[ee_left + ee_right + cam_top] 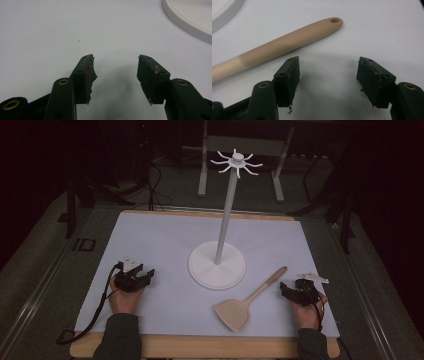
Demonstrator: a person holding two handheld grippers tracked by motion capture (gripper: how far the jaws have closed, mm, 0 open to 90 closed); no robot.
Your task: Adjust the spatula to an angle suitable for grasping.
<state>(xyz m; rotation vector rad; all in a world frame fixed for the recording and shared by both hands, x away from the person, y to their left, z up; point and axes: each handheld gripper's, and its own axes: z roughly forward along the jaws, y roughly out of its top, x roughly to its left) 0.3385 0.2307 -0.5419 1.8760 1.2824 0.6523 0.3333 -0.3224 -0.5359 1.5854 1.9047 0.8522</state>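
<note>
The room around is dark. A white counter (150,250) holds a tall white stand (217,265). The spatula (250,299) lies flat, handle pointing up-right, near the right gripper (292,290). Both grippers, left gripper (142,279) too, are apart and empty.

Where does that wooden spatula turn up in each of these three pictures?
High view: the spatula lies lower right of centre, by the right tongs.
Left gripper view: not in it.
Right gripper view: its handle slants across the upper left.
Shared landmark: the white stand's round base.
</note>
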